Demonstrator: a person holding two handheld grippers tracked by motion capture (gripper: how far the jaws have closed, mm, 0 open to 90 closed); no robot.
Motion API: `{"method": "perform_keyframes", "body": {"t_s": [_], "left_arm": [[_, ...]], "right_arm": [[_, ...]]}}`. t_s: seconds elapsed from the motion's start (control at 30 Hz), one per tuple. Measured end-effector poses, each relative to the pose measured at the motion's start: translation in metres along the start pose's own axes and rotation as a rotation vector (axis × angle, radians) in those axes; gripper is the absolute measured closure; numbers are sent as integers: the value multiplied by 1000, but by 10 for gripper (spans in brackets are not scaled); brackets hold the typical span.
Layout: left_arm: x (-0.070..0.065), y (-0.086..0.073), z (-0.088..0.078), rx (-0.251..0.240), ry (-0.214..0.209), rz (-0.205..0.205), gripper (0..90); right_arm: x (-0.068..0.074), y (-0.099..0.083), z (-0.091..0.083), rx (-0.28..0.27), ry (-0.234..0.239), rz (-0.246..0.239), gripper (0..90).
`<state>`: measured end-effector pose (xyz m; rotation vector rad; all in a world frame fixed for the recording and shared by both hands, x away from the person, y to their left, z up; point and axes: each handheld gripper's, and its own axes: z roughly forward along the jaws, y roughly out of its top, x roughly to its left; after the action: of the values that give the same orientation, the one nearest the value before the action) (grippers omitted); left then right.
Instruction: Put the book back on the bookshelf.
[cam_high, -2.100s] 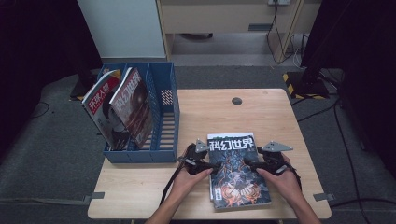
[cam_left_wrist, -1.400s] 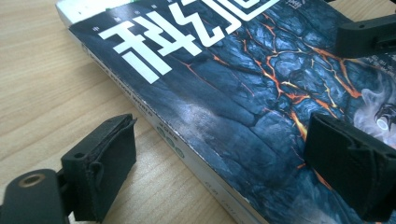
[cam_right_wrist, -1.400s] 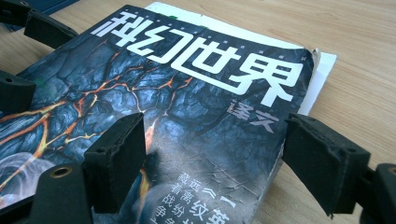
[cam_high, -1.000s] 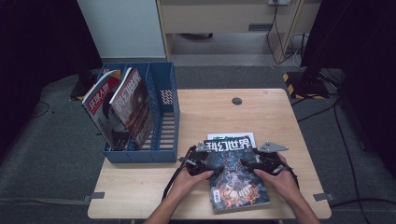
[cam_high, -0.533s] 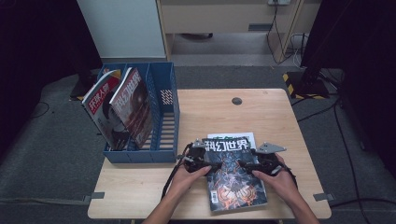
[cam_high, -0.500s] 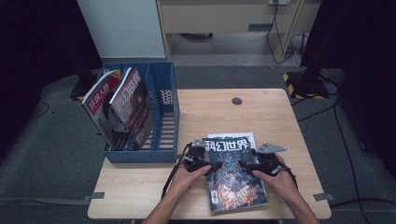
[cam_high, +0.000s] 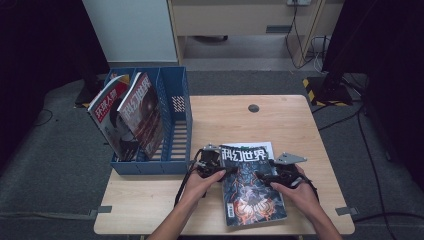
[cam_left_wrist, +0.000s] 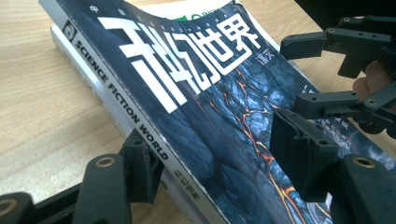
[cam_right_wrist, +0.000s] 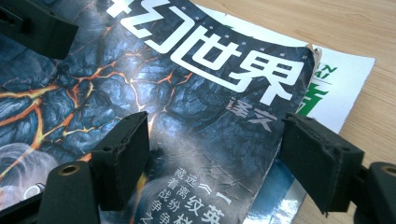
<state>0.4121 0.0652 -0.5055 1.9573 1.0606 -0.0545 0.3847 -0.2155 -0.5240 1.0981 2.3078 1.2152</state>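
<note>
A dark science-fiction magazine (cam_high: 250, 185) with white title characters lies on top of a white and green magazine (cam_high: 267, 146) near the table's front edge. My left gripper (cam_high: 225, 170) straddles its spine edge. In the left gripper view one jaw sits beside the spine and the other over the cover (cam_left_wrist: 210, 107); the jaws have just been closing and still stand apart. My right gripper (cam_high: 260, 176) straddles the cover's curled right edge (cam_right_wrist: 187, 93), one jaw over the cover and one beyond it above the lower magazine (cam_right_wrist: 336, 88). Its pads stand well apart.
A blue slotted file rack (cam_high: 175, 125) stands at the table's left, with two magazines (cam_high: 107, 115) (cam_high: 142, 112) leaning in its left compartments. A small black round cap (cam_high: 253, 108) sits in the wooden tabletop (cam_high: 290, 120) at the back. The floor around is dark.
My left gripper has moved right onto the magazine's spine edge and its jaws have narrowed. The top magazine has skewed slightly over the lower one. The right gripper has stayed put.
</note>
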Motion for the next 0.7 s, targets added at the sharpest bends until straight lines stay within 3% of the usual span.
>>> {"method": "perform_keyframes", "body": {"t_s": [0.23, 0.4, 0.7], "left_arm": [[-4, 11, 5, 7, -22, -1, 370], [-2, 17, 5, 8, -46, -36, 351], [-3, 26, 11, 9, -23, -33, 313]], "right_arm": [[3, 0, 2, -4, 8, -10, 242], [3, 0, 2, -6, 5, -13, 242], [3, 1, 2, -4, 5, -22, 239]]}}
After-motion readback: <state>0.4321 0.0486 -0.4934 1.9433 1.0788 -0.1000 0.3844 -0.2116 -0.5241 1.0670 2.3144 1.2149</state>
